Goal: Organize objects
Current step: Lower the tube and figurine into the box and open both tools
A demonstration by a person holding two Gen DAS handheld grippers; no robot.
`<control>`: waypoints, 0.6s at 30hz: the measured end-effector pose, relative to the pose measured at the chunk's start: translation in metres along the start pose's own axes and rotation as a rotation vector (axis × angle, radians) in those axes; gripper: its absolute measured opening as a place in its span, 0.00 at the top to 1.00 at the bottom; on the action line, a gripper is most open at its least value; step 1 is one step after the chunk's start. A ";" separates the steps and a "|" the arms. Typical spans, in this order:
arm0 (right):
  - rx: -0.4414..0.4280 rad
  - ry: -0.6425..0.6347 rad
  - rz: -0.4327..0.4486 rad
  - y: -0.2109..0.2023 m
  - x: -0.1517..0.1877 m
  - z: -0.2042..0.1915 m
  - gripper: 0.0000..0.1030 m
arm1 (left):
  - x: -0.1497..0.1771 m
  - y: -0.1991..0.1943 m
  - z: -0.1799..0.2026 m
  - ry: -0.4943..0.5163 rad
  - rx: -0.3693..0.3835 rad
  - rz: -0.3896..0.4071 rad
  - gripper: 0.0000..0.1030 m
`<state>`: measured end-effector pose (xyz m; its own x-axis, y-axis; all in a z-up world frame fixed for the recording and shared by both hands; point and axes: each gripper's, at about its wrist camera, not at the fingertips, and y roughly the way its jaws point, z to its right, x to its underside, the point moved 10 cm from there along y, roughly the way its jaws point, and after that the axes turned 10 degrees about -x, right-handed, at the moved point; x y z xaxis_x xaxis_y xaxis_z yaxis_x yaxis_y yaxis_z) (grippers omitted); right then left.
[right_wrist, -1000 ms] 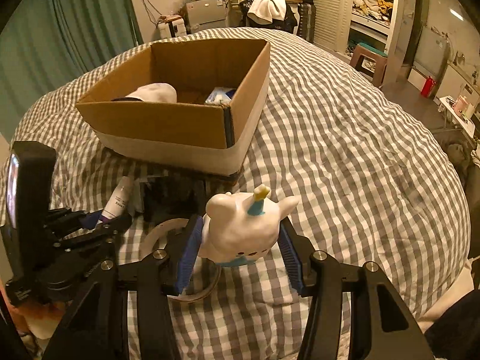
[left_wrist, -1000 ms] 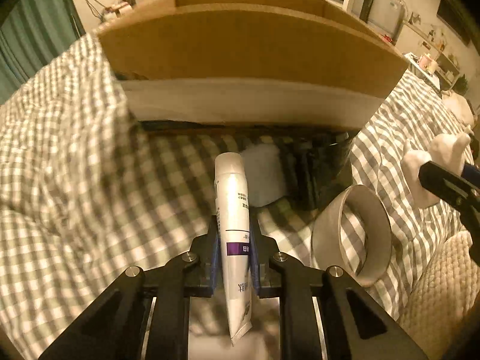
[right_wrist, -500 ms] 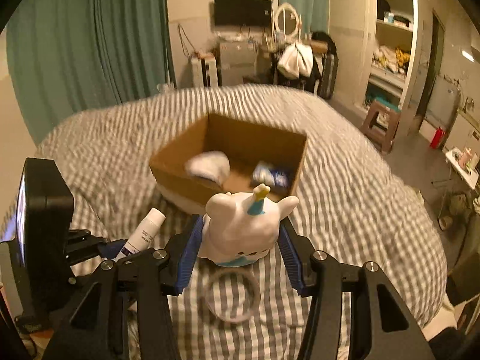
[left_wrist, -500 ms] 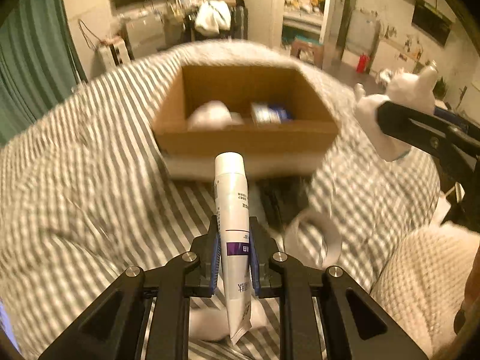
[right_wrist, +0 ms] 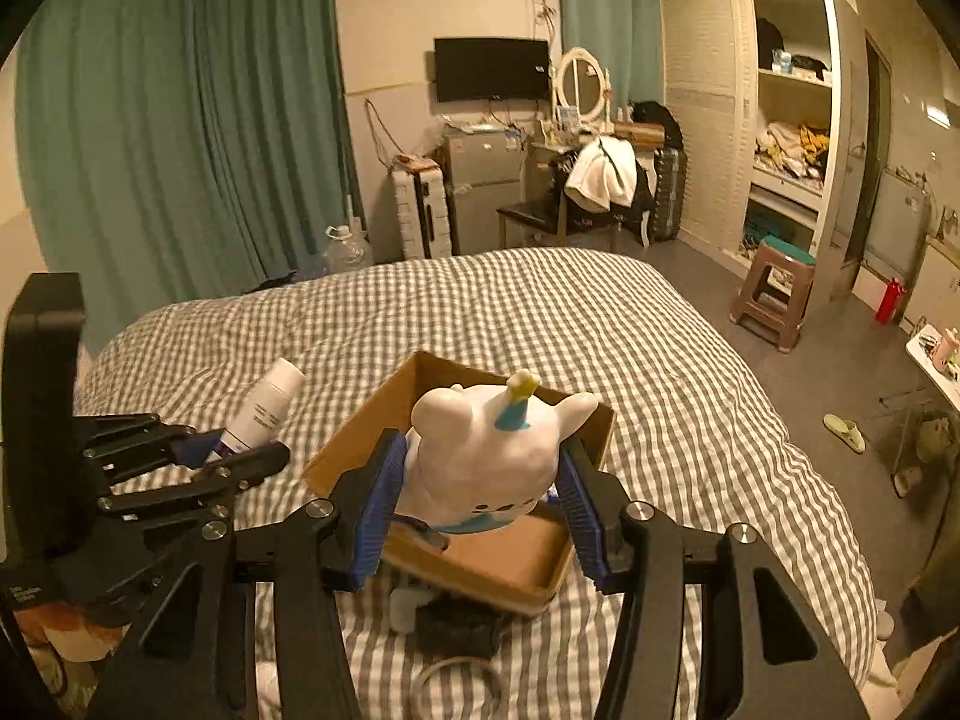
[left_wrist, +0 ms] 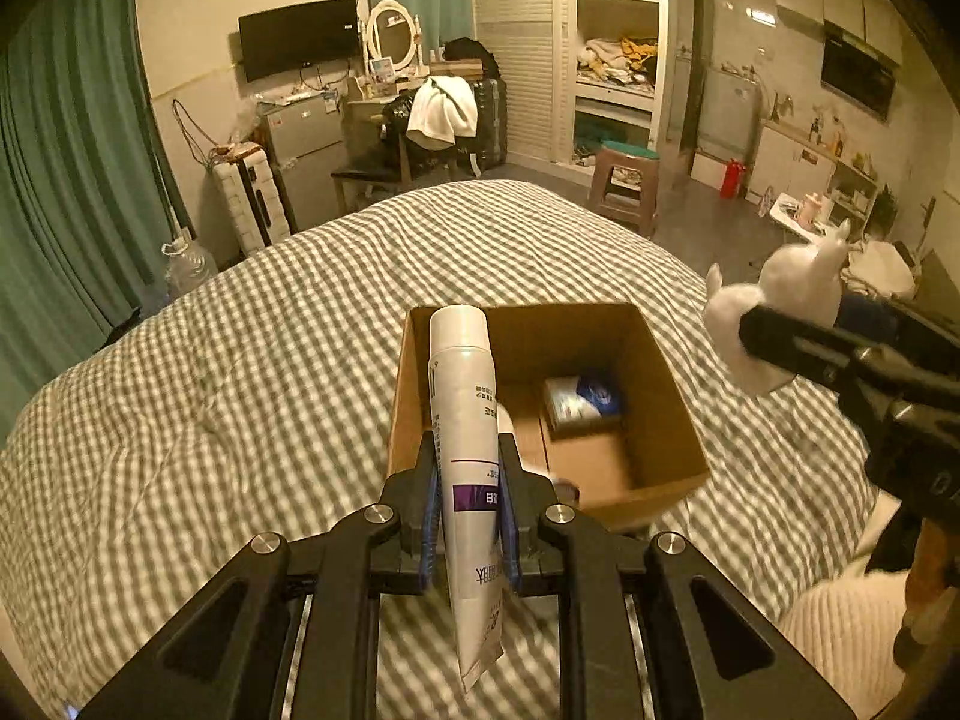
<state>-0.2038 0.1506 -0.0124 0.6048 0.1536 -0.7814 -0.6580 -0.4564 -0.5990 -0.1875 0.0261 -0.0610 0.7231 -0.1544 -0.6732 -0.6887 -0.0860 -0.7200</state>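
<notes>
My left gripper (left_wrist: 468, 474) is shut on a white tube with a purple band (left_wrist: 465, 414), held high above the near left edge of an open cardboard box (left_wrist: 654, 354) on the checked bed. The tube also shows in the right wrist view (right_wrist: 264, 405). My right gripper (right_wrist: 480, 480) is shut on a white toy figure with a blue and yellow horn (right_wrist: 486, 450), held above the box (right_wrist: 528, 564). The toy shows at the right in the left wrist view (left_wrist: 780, 306). A blue and white packet (left_wrist: 579, 399) lies inside the box.
The grey checked bedspread (left_wrist: 240, 360) stretches all around the box. A tape ring (right_wrist: 456, 684) and a dark object (right_wrist: 456, 624) lie on the bed in front of the box. A stool (right_wrist: 774, 288), chair and cupboards stand beyond the bed.
Both grippers have risen well above the bed with their objects and moved forward. The box, first seen from the side at bed level, now lies below them with its inside in view.
</notes>
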 end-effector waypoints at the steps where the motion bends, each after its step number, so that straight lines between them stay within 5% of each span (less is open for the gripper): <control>1: 0.008 0.008 -0.018 0.012 -0.002 0.006 0.51 | -0.004 0.011 0.004 0.013 0.008 -0.005 0.84; 10: 0.039 0.066 -0.185 0.110 0.023 0.055 0.51 | 0.005 0.112 0.033 0.035 0.095 -0.143 0.84; 18: 0.081 0.063 -0.269 0.158 0.043 0.078 0.51 | -0.006 0.134 0.047 0.046 0.144 -0.097 0.84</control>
<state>-0.3170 0.1532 -0.1542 0.7877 0.2035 -0.5815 -0.5021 -0.3349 -0.7973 -0.2813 0.0614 -0.1612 0.7801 -0.1969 -0.5938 -0.5991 0.0383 -0.7998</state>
